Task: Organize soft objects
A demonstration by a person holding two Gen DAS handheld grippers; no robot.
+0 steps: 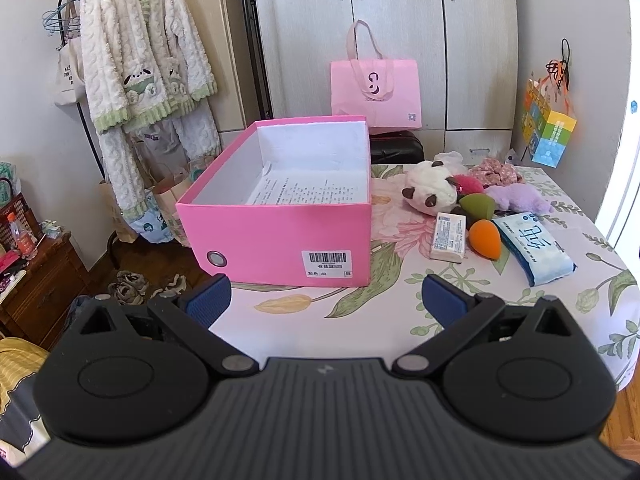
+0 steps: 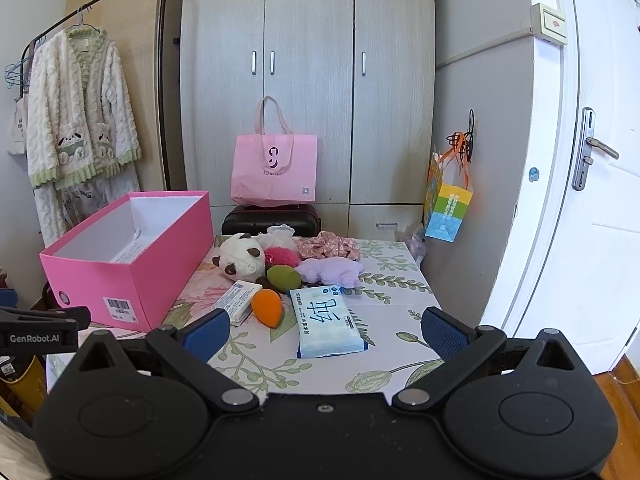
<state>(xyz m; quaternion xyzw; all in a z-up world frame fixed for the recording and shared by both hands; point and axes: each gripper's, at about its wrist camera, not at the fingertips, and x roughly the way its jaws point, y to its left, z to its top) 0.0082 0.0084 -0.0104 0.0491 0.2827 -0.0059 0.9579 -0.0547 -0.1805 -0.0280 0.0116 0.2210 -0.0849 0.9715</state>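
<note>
Floral-clothed worktop (image 2: 392,292) carries the soft objects (image 2: 280,268) heaped just beside the pink box (image 1: 280,236), which holds only paper, so sorting looks unstarted, left gripper (image 1: 326,300) and right gripper (image 2: 326,332) both empty, fingers spread.

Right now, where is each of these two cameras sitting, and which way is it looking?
Left wrist view: sits on the left gripper, facing the open pink box; its own blue-padded fingers show, spread apart.
Right wrist view: sits on the right gripper, facing the blue tissue pack; its fingers show, and the other gripper's edge at far left.
Shared: pink box, panda plush, orange sponge, floral tablecloth.
</note>
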